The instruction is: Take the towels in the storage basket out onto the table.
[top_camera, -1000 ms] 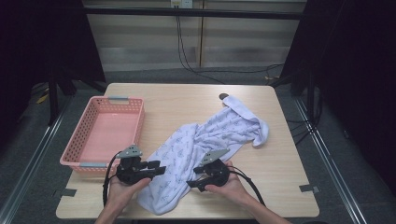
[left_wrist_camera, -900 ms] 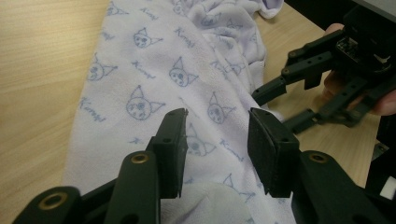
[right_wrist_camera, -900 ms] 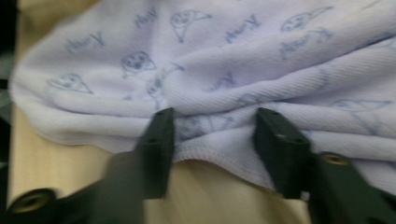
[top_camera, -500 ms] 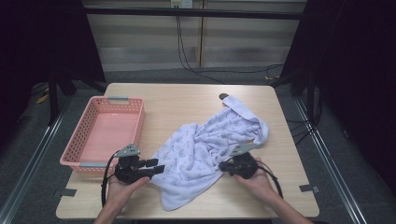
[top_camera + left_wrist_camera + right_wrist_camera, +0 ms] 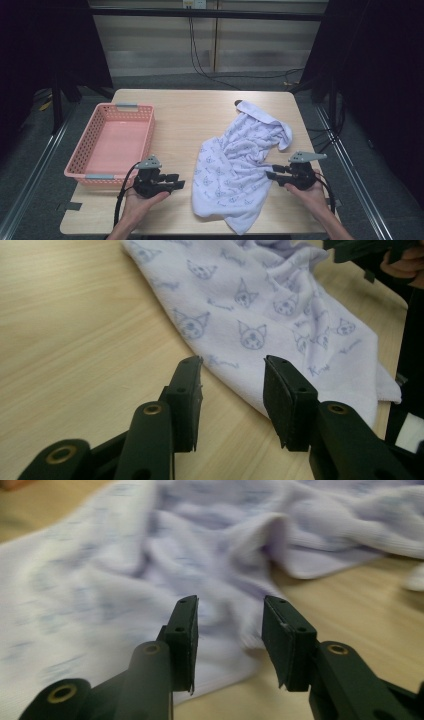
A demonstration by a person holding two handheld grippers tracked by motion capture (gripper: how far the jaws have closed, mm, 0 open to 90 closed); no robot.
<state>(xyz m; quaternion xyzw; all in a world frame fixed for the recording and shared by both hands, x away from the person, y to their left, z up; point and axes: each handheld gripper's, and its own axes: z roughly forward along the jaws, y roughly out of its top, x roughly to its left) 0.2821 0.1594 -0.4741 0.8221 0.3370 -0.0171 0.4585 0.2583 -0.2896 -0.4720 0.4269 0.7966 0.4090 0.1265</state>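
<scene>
Towel (image 5: 239,172) first: we see a pale lilac cloth printed with small cat faces, lying crumpled on the wooden table (image 5: 190,112), stretched from the far right part down to the near edge, right of the middle. Our left gripper (image 5: 172,181) sits near the table's front on the left, pointing toward the towel's left border and stopping just short of it; in the left gripper view its black jaws stand apart over bare wood, with the towel's edge (image 5: 260,315) just beyond their tips and nothing between them. Our right gripper (image 5: 270,172) is at the towel's right border, aimed into the cloth. Its jaws have just been opening, and in the right gripper view they stand parted with the blurred cloth (image 5: 150,565) ahead of and under them, not pinched. A pink basket (image 5: 95,135) rests on the table's left side, just beyond the left gripper and well apart from the towel.
</scene>
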